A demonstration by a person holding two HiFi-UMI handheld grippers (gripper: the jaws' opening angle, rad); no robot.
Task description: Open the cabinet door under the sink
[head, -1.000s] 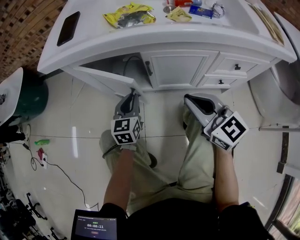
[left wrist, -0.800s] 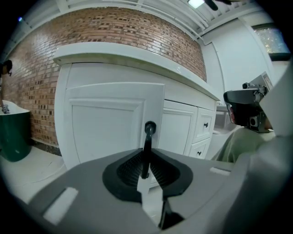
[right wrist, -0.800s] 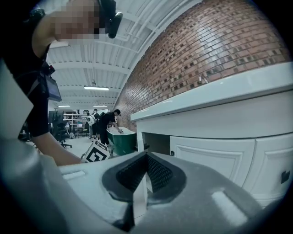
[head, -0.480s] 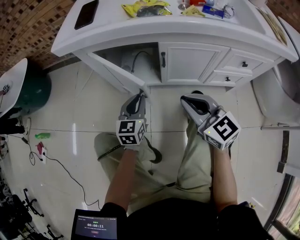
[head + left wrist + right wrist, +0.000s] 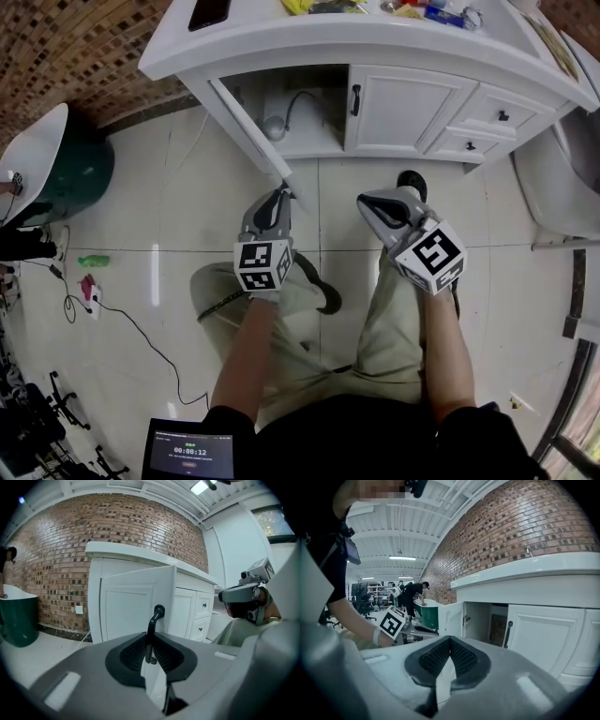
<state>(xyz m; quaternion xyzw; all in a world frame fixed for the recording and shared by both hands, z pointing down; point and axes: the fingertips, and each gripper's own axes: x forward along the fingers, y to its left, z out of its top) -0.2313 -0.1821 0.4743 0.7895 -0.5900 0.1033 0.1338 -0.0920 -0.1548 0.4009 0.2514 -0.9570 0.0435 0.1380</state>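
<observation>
While the left gripper (image 5: 280,195) fingers (image 5: 132,651) close on the door handle (image 5: 154,617), the right gripper (image 5: 368,202) hangs clenched, a green tub (image 5: 75,178) leftward.

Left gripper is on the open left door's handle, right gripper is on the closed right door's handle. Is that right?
No. The right gripper holds nothing: the right gripper view shows its jaws together and empty, short of the closed right door. The left gripper does have the handle of the open left door between its jaws, which are closing.
</observation>
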